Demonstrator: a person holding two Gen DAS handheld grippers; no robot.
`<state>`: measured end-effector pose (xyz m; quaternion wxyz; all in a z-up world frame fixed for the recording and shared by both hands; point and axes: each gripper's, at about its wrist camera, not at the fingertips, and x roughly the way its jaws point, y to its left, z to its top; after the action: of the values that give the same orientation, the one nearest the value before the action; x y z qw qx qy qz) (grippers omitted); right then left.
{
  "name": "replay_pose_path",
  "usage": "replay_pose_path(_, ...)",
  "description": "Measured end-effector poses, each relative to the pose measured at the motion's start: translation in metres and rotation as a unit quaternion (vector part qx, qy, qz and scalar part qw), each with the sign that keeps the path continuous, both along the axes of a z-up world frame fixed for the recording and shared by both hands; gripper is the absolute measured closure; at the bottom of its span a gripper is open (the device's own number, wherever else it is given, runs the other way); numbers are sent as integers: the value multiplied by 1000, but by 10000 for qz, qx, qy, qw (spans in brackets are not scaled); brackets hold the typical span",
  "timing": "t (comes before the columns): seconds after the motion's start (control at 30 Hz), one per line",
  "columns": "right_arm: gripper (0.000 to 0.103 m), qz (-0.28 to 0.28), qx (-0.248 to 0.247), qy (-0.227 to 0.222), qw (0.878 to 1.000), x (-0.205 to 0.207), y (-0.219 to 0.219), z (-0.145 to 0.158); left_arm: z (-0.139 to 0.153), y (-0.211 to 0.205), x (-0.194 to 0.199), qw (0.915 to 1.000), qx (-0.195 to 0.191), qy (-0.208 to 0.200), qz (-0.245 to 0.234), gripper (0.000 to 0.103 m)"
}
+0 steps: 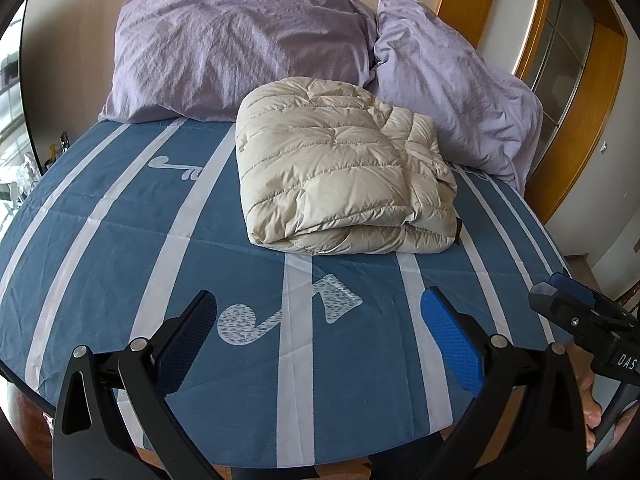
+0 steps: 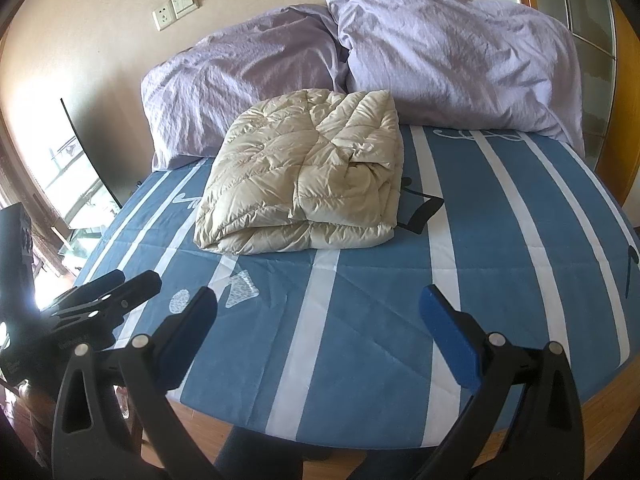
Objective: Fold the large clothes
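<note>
A cream quilted down jacket (image 1: 340, 172) lies folded into a thick bundle on the blue and white striped bed (image 1: 120, 240), just in front of the pillows. The right wrist view has the same jacket (image 2: 304, 184) left of centre, with a black strap sticking out at its right side. My left gripper (image 1: 318, 320) hangs open over the foot of the bed, well short of the jacket, nothing between its fingers. My right gripper (image 2: 318, 316) is open too, equally far back and empty. Each gripper shows at the edge of the other's view.
Two lilac pillows (image 1: 240, 48) (image 1: 452, 92) lean against the beige wall behind the jacket. A wooden-framed door or cabinet (image 1: 576, 92) stands at the right, a window (image 2: 68, 184) at the left. Bare bed sheet (image 2: 360, 300) stretches between grippers and jacket.
</note>
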<state>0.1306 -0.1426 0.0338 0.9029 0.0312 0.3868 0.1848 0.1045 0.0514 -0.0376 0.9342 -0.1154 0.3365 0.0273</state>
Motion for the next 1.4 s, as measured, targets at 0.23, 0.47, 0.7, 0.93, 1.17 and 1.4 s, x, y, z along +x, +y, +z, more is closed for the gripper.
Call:
replay_pose_path(0.23,2,44,-21,5,10000,0,4,2,1,1,1,10000,-73,1,-25,1)
replay_pose_path(0.47,2,59,-31,20,10000,0,6,3,1,2,1,10000,-86,-3,-25,1)
replay_pose_path(0.7,2,85,-39,36,9999,2,9,2,1,2,2,10000,-84,1,-28,1)
replay_pose_path(0.93,2,104,-35,55,9999,3,9,0,0,2,2,10000,-87,3,-31,1)
replay_pose_path(1.17,2,101,-31,70,9999,3,10,-1,-1,4,3,9999,-99,28,-28,1)
replay_pose_path(1.4,2,114,-15,126,9999,5,11,-6,-2,4,4,9999,-100,37,-29,1)
